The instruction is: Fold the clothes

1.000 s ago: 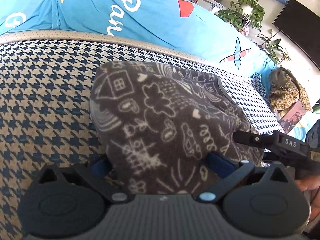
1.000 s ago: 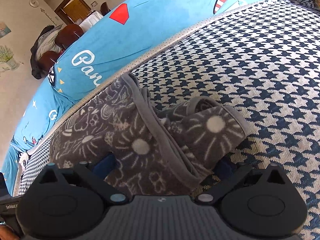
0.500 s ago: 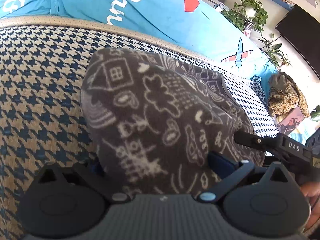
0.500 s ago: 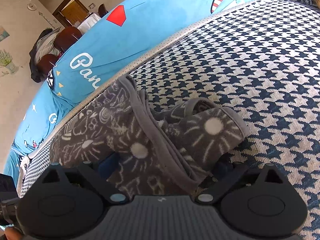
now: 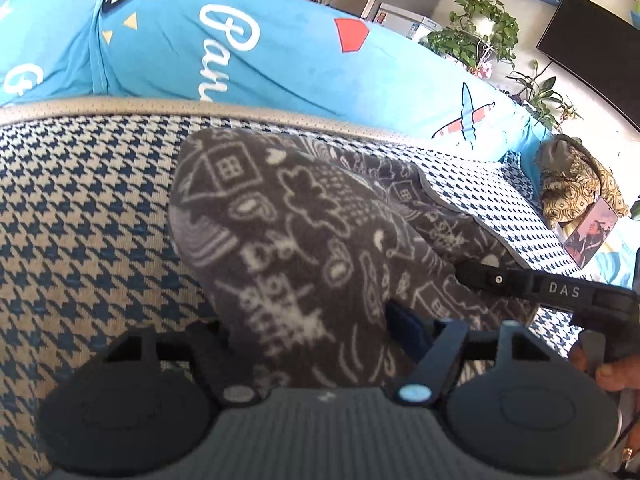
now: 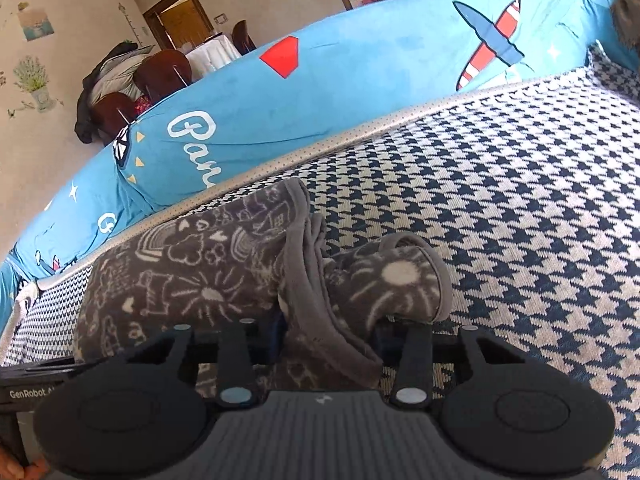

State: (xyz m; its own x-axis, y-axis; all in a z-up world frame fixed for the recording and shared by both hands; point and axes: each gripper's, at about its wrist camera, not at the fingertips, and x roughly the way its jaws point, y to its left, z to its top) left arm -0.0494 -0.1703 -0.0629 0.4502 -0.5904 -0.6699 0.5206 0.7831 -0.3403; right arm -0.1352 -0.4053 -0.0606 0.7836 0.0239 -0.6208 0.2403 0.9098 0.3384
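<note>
A grey fleece garment (image 5: 304,240) with white doodles lies bunched on the houndstooth sofa seat (image 5: 80,220). My left gripper (image 5: 308,336) has the garment's near edge filling the gap between its fingers, and its jaws are closing on the cloth. In the right wrist view the same garment (image 6: 200,272) shows its grey hem and a rolled sleeve end. My right gripper (image 6: 330,336) straddles that hem fold, its jaws closing with the cloth pinched between them. The right gripper's finger (image 5: 520,284) also reaches onto the garment's right side in the left wrist view.
A blue printed cover (image 5: 280,52) drapes the sofa back behind the seat. At the far right lie a patterned cushion (image 5: 576,184) and a photo (image 5: 592,232). Potted plants (image 5: 476,36) and a television (image 5: 596,44) stand beyond. Dining chairs (image 6: 136,92) show in the right wrist view.
Both pairs of jaws have narrowed from wide open onto the garment's near edge. The cloth now bunches between the fingers, and the right wrist view has rolled a little.
</note>
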